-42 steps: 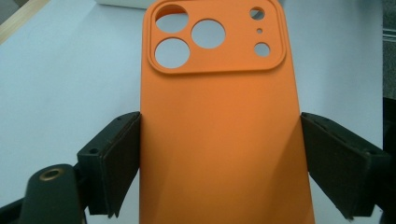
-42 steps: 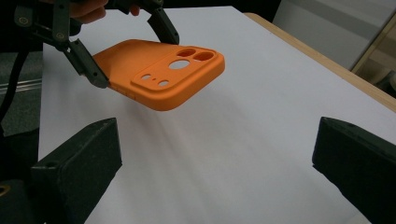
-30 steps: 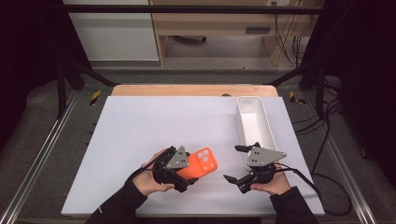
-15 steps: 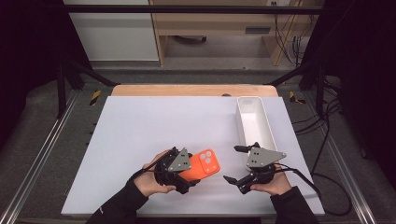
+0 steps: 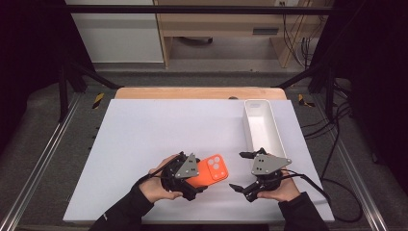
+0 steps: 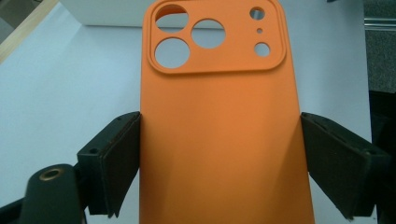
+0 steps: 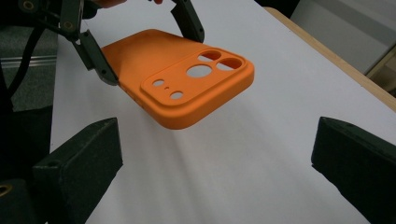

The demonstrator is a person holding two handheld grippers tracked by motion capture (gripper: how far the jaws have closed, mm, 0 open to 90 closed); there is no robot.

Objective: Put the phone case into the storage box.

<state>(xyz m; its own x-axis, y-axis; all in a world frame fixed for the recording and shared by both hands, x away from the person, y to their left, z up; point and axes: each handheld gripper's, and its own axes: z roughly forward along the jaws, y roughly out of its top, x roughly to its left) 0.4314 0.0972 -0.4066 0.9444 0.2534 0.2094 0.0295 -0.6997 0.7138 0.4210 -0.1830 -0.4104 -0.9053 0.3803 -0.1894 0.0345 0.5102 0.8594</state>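
Note:
An orange phone case (image 5: 215, 169) with round camera cut-outs is gripped by its long sides in my left gripper (image 5: 198, 179), back face up. In the left gripper view the case (image 6: 219, 140) fills the gap, and both pads of the left gripper (image 6: 219, 172) press its edges. The right gripper view shows the case (image 7: 182, 84) held just above the white table, its camera end towards my right gripper (image 7: 215, 172). My right gripper (image 5: 238, 171) is open, a short way right of the case, with nothing between its jaws.
A long white tray (image 5: 250, 130) stands at the right, just beyond my right gripper. The white tabletop (image 5: 159, 130) stretches bare to the wooden far edge (image 5: 192, 93). Cables (image 5: 332, 199) trail off the right side.
My left gripper has carried the orange case slightly to the right, closer to my right gripper. The right gripper has barely moved and stays open.

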